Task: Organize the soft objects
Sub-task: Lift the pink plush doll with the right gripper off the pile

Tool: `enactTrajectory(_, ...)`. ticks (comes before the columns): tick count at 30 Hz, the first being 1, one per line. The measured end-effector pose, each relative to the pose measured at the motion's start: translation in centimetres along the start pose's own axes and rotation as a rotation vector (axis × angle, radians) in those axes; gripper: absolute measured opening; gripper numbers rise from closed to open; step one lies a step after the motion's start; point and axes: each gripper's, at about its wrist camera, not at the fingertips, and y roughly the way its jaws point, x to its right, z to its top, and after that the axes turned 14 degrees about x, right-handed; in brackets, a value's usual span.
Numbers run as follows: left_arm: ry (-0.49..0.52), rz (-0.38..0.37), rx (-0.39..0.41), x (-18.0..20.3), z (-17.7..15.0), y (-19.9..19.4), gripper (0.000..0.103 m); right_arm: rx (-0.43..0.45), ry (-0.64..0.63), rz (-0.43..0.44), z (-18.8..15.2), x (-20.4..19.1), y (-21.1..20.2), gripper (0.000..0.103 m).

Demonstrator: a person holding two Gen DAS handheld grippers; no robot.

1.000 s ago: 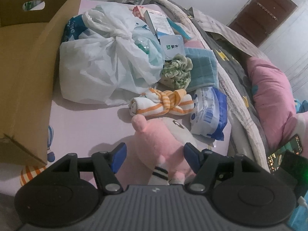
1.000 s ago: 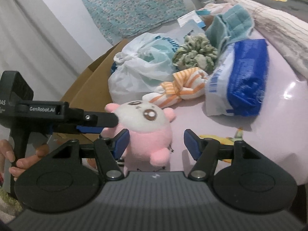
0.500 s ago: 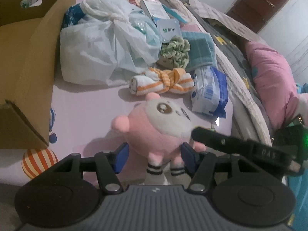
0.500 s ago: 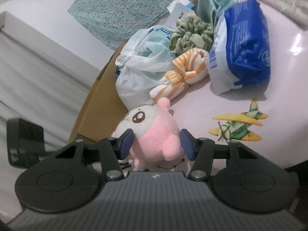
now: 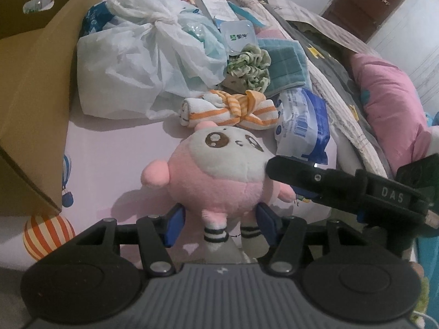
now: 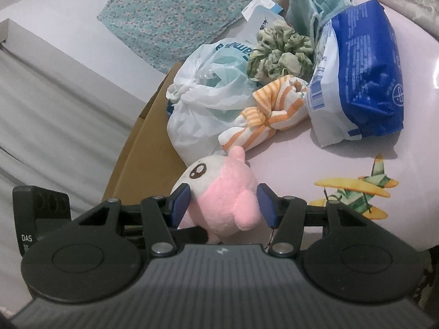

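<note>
A bed [image 5: 115, 148] with a pale pink sheet printed with balloons and a small plane carries the things. A brown cardboard box [image 5: 30, 87] stands along its left edge. Beside the box lies a knotted white plastic bag [image 5: 131, 63], and in front of that a rolled orange-striped cloth [image 5: 230, 108]. A green scrunchie [image 5: 248, 65] and a folded teal towel [image 5: 285, 65] lie farther back, a blue-and-white packet [image 5: 301, 126] lies toward the right edge, where a grey blanket [image 5: 337, 76] is bunched

Fuzzy pink plush toy [image 5: 219, 175], crinkly glossy plastic bag [image 5: 142, 63]
</note>
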Motion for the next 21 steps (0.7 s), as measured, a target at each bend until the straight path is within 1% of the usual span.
enactTrajectory(6, 0.017, 0.005, 0.007, 0.2, 0.1, 0.1, 0.059, 0.004, -0.003, -0.003, 0.1, 0.2, 0.0, 0.055)
enactTrajectory(8, 0.025, 0.007, 0.010, 0.3, 0.1, 0.1, 0.061, 0.006, 0.003, -0.005, 0.2, 0.4, -0.1, 0.055)
enactTrajectory(10, 0.034, 0.003, 0.013, 0.4, 0.1, -0.1, 0.066, 0.009, 0.009, -0.008, 0.2, 0.5, -0.2, 0.056)
enactTrajectory(11, 0.039, 0.001, 0.015, 0.5, 0.1, -0.3, 0.069, 0.009, 0.013, -0.009, 0.2, 0.6, -0.2, 0.057)
enactTrajectory(13, 0.049, -0.002, 0.020, 0.7, 0.2, -0.7, 0.071, 0.009, 0.024, -0.011, 0.3, 0.9, -0.4, 0.059)
enactTrajectory(16, 0.060, -0.005, 0.019, 0.8, 0.3, -1.1, 0.080, 0.010, 0.038, -0.014, 0.3, 1.2, -0.6, 0.060)
enactTrajectory(19, 0.075, -0.002, 0.026, 1.0, 0.4, -1.6, 0.082, 0.014, 0.048, -0.016, 0.3, 1.4, -0.8, 0.061)
enactTrajectory(21, 0.086, -0.002, 0.035, 1.1, 0.5, -1.9, 0.086, 0.014, 0.057, -0.015, 0.4, 1.6, -0.8, 0.062)
